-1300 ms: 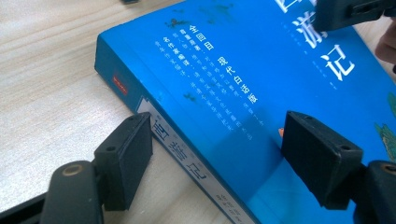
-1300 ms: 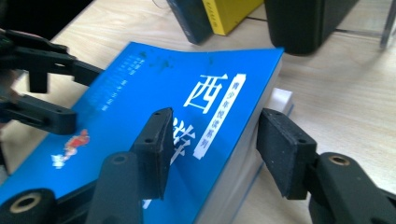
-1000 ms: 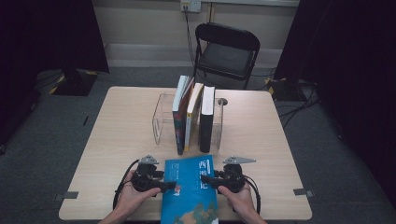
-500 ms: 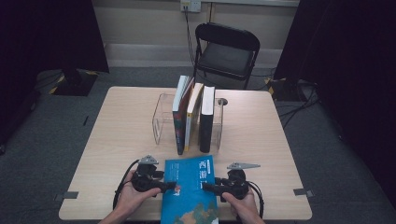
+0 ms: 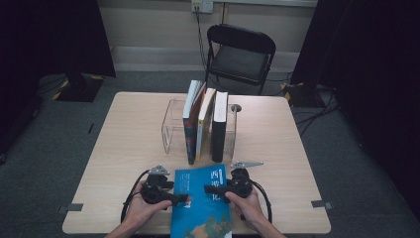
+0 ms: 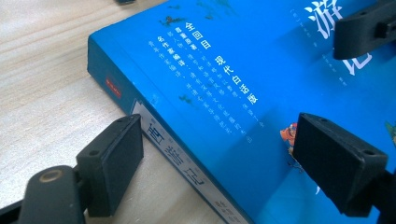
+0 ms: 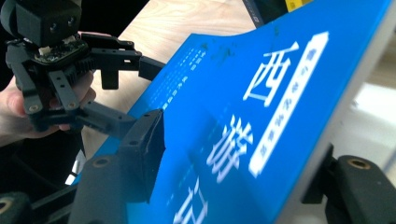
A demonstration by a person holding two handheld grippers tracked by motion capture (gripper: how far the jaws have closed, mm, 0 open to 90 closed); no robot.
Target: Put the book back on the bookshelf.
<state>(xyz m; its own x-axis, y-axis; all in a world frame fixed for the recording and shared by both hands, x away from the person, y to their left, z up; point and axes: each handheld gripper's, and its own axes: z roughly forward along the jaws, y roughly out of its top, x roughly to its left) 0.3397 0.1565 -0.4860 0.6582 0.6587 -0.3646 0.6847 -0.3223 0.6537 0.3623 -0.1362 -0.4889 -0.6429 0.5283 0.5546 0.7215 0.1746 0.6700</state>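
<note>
With the blue book [image 5: 203,203] lying flat at lower centre, your left gripper [image 5: 182,199] and right gripper [image 5: 210,189], jaws just opening, straddle it ungripped; shelving it in the clear rack [image 5: 171,130] remains.

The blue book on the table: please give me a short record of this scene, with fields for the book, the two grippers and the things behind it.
book: blue book lies flat at the near table edge, cover up
left gripper: left gripper straddles the spine edge, jaws just been opening, pads clear of the book
right gripper: right gripper straddles the opposite edge, jaws just been opening; contact with the book cannot be told
behind: three upright books in a clear holder
beyond the table: black folding chair
</note>
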